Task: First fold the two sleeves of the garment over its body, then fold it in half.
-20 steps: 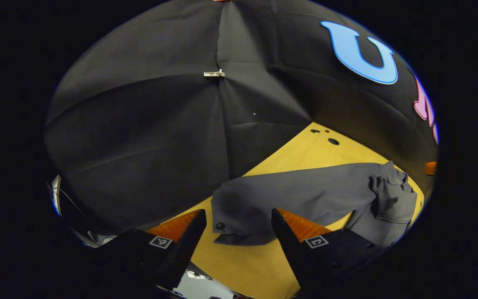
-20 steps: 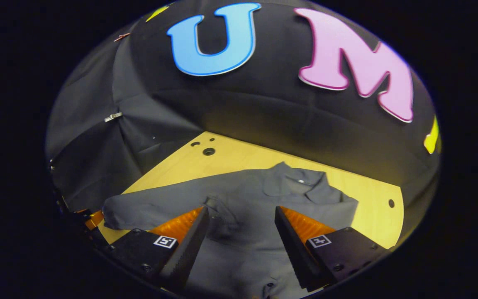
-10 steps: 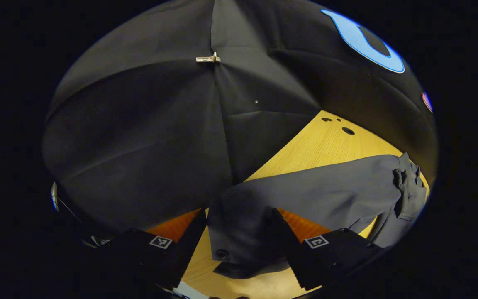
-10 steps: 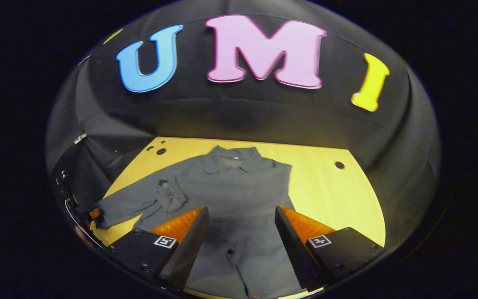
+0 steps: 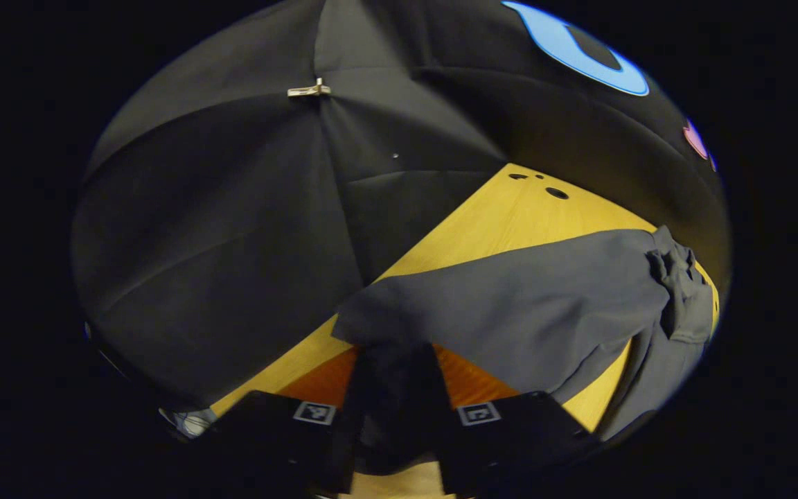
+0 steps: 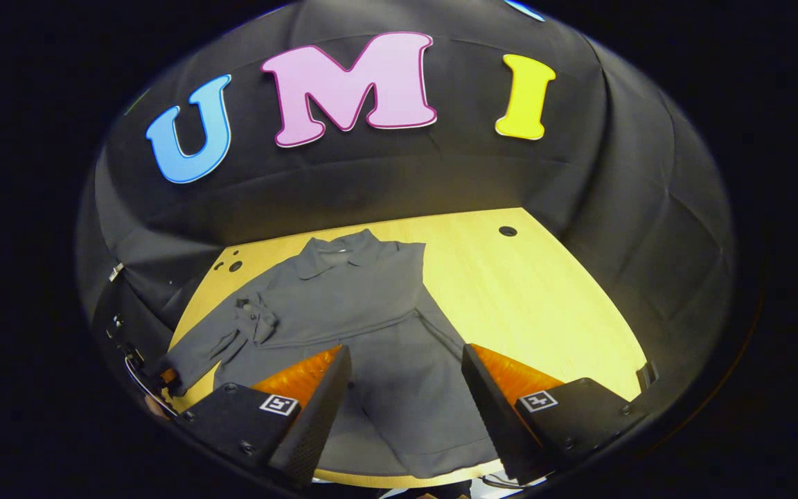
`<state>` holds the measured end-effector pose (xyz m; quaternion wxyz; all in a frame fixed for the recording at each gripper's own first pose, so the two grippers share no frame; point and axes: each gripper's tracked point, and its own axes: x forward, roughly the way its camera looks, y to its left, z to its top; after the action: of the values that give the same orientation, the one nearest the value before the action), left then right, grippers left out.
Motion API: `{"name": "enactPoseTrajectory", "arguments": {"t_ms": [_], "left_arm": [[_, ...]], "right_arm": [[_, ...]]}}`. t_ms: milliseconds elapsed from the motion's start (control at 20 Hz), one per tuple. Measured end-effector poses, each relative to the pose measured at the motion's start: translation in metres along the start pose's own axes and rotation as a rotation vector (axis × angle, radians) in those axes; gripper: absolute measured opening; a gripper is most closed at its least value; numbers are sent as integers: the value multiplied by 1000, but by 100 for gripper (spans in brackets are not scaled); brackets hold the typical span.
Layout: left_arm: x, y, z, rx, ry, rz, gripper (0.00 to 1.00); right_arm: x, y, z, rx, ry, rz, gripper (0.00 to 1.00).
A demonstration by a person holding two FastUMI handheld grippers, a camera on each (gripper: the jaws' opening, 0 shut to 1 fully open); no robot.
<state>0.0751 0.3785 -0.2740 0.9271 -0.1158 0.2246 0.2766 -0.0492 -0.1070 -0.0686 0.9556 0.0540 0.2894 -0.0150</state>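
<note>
A dark grey collared garment (image 6: 364, 305) lies flat on the yellow table (image 6: 544, 298), collar toward the back wall. One sleeve is folded over the body, its cuff (image 6: 255, 322) bunched on the chest. The other sleeve (image 5: 510, 305) stretches out sideways to the table's left edge. My left gripper (image 5: 393, 378) is shut on that sleeve's end, with dark cloth pinched between its fingers; it appears as a small shape (image 6: 163, 378) in the right gripper view. My right gripper (image 6: 406, 360) hangs open above the garment's lower half, holding nothing.
Bare wood (image 6: 565, 326) lies right of the garment. Round holes (image 5: 556, 193) (image 6: 508, 230) sit near the table's back corners. Black cloth walls close in on three sides, with a metal clip (image 5: 307, 90) on a seam. The table's front edge (image 6: 399, 479) is just below the hem.
The left gripper moved onto the outstretched sleeve's cuff and shut on it. The right gripper stayed open while drawing back and swinging right, so the whole garment now shows.
</note>
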Motion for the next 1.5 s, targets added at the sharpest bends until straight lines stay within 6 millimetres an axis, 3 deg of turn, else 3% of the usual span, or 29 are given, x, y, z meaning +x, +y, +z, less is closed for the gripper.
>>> {"name": "enactPoseTrajectory", "arguments": {"t_ms": [100, 200, 300, 450, 650, 950, 1150, 1500], "left_arm": [[-1, -3, -3, 37, -31, 25, 20], [0, -6, 1, 48, -38, 69, 9], [-6, -12, 5, 28, -22, 76, 6], [-20, -27, 34, 1, -67, 42, 5], [-45, -68, 85, 5, -136, -53, 5], [-85, -157, 162, 18, -221, -229, 5], [-104, -228, 188, 34, -231, -353, 5], [-150, -373, 186, 143, -213, -599, 5]], "right_arm": [[-2, -15, -1, -7, -3, -12, 99], [-3, -26, -1, 8, -16, -17, 99], [-9, -45, -4, 30, -20, -30, 99], [-11, -70, -15, 51, -5, -56, 99], [-14, -98, -30, 86, 21, -77, 99], [-7, -122, -41, 122, 42, -79, 99], [-1, -131, -35, 146, 37, -80, 99], [10, -138, -39, 187, 53, -79, 99]]}}
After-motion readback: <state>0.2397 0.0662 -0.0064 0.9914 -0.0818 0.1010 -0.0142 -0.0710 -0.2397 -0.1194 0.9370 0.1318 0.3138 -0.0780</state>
